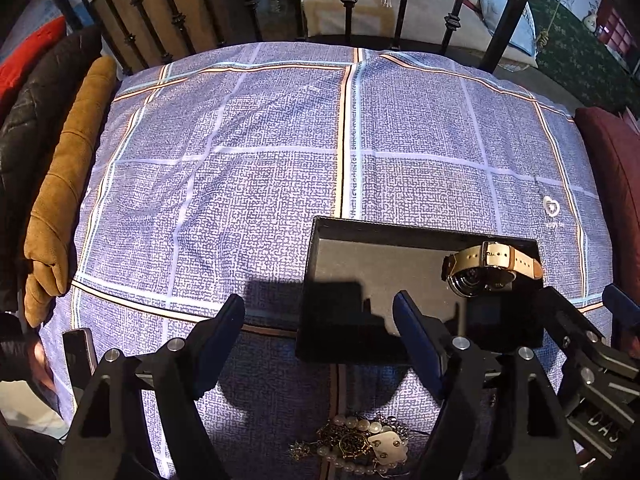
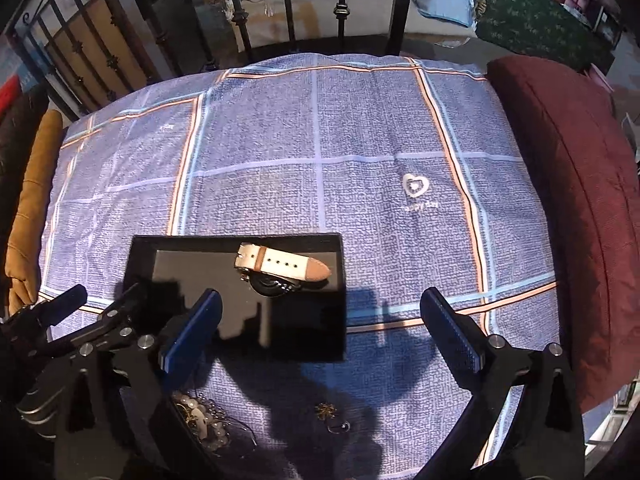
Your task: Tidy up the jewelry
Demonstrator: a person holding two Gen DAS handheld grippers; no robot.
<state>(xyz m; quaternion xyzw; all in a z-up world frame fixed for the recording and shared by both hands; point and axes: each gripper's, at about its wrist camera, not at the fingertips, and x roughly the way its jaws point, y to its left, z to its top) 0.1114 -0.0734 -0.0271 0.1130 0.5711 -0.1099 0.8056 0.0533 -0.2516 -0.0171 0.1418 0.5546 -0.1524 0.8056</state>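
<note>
Pearl jewelry heap (image 1: 356,446) half-hidden behind jaws

You have a blue-violet bedspread (image 2: 360,140) checked with white, orange and black lines, and a white heart (image 2: 415,185) right of centre. The tray (image 2: 240,240) is black, the watch strap (image 2: 284,265) cream and tan. At far right, the cushion (image 2: 568,168) is maroon.
</note>
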